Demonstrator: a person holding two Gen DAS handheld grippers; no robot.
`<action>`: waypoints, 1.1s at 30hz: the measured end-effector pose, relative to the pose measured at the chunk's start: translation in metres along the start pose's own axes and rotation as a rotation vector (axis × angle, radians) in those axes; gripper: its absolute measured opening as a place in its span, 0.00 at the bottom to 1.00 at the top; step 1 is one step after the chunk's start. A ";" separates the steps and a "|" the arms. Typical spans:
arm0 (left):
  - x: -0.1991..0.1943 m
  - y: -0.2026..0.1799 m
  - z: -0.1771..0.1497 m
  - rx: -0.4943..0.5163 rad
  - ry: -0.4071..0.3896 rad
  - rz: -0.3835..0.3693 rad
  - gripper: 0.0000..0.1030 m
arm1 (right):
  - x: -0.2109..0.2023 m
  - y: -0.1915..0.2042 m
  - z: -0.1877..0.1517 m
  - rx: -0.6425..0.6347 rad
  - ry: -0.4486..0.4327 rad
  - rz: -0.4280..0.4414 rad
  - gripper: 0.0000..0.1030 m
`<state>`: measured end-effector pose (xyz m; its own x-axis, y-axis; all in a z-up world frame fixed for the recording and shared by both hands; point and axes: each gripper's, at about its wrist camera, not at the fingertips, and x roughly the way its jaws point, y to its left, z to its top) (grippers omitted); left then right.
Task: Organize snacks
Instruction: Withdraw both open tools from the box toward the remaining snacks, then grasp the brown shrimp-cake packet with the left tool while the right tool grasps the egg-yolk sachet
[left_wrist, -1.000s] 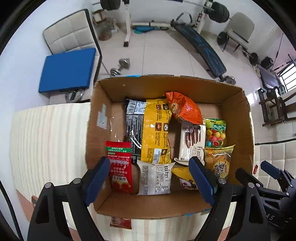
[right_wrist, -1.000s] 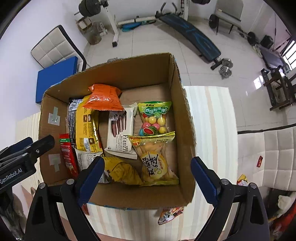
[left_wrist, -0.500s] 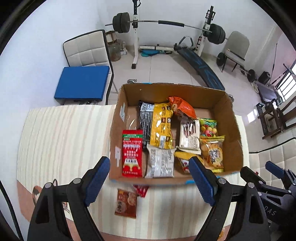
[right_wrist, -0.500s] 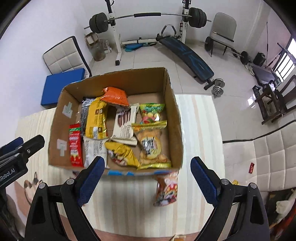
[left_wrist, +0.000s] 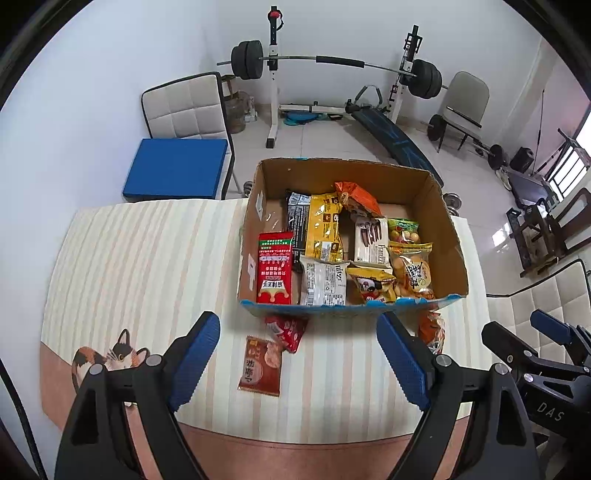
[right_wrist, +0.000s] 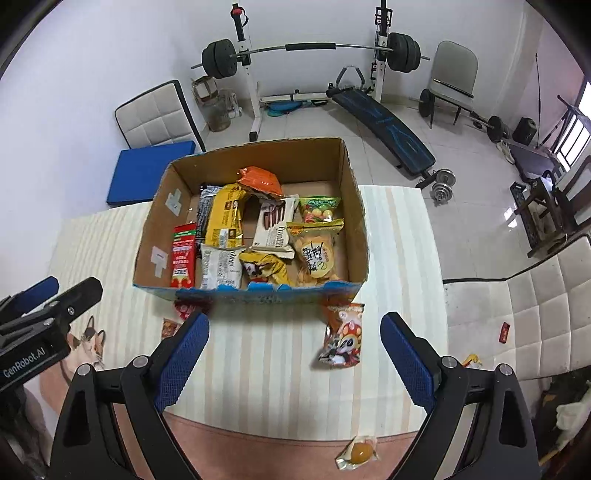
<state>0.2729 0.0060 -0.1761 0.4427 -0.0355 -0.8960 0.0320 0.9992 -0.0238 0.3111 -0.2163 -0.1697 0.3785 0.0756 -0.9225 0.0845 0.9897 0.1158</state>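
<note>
A cardboard box (left_wrist: 448, 236) is set on the counter (left_wrist: 147, 258), toward its far side. Snack packets are laid flat in the box, side by side, some overlapping. In front of the box's near wall, three packets are seen on the counter: a flat packet (left_wrist: 261, 365) at the left, another packet (left_wrist: 288, 328) partly tucked against the box wall just behind it, and a third packet (right_wrist: 342, 336) toward the right. A small packet (right_wrist: 357, 452) lies nearer still, possibly at the counter's edge. Behind the counter, a chair (left_wrist: 184, 110) stands at the left and a weight bench (right_wrist: 380, 118) farther back.
</note>
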 end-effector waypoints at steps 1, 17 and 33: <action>-0.003 0.000 -0.003 -0.002 -0.004 0.003 0.84 | -0.002 -0.001 -0.003 0.007 0.003 0.006 0.93; 0.091 0.031 -0.125 -0.105 0.306 0.110 0.84 | 0.084 -0.121 -0.148 0.450 0.345 0.016 0.93; 0.131 0.046 -0.152 -0.158 0.432 0.092 0.84 | 0.164 -0.150 -0.234 0.659 0.492 -0.009 0.57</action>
<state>0.1959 0.0505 -0.3622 0.0222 0.0312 -0.9993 -0.1416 0.9895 0.0277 0.1444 -0.3239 -0.4242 -0.0591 0.2644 -0.9626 0.6673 0.7276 0.1589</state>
